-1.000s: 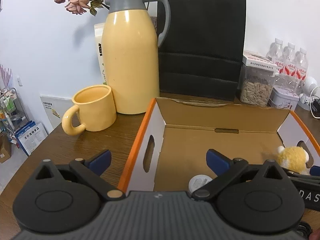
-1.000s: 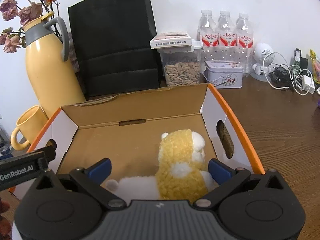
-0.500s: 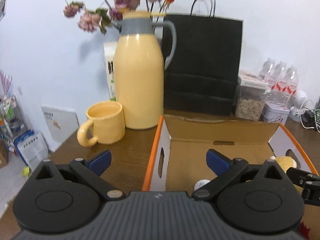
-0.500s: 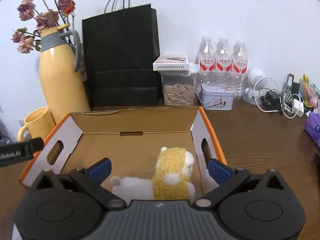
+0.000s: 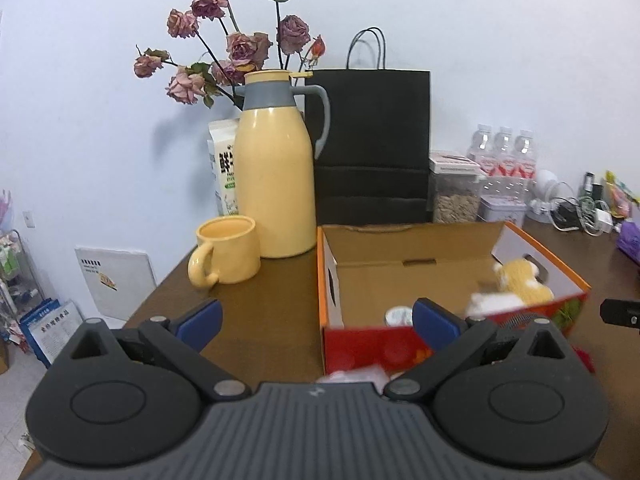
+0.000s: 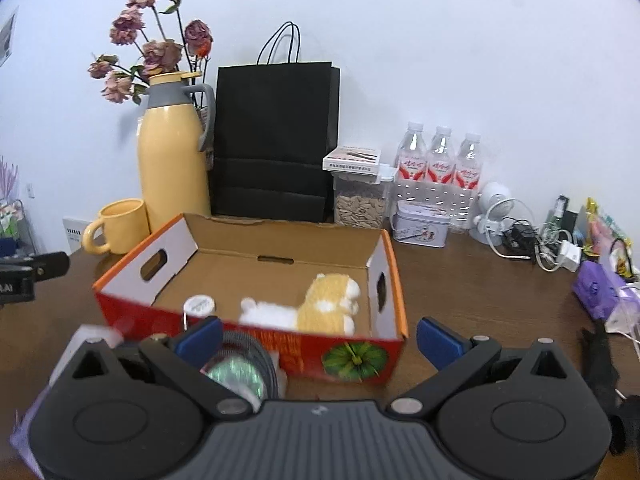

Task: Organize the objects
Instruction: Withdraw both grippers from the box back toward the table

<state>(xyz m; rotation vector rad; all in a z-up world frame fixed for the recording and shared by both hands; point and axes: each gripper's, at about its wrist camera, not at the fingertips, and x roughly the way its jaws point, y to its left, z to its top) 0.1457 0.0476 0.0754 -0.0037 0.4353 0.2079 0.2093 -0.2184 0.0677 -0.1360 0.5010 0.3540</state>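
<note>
Both grippers hang before the cardboard box (image 6: 256,280), fingers spread wide and grasping nothing: left gripper (image 5: 316,318) at its left front corner, right gripper (image 6: 318,334) facing its red front wall. Inside the box, the plush toy (image 6: 316,304) lies toward the right wall, a white-capped jar (image 6: 199,305) near the front-left. The yellow mug (image 5: 226,256) stands on the table (image 5: 260,308), left of the box.

**My two matching grippers**

My left gripper (image 5: 316,318) has a dark grey ribbed plastic body, flanked by two round black housings with shallow circular recesses. Black link arms run forward from silver pivot screws to blue finger pads (image 5: 199,316). My right gripper (image 6: 318,334) is built the same: ribbed grey centre, black discs, silver screws, blue pads (image 6: 438,340). A small pale mark sits on each ribbed body.
</note>
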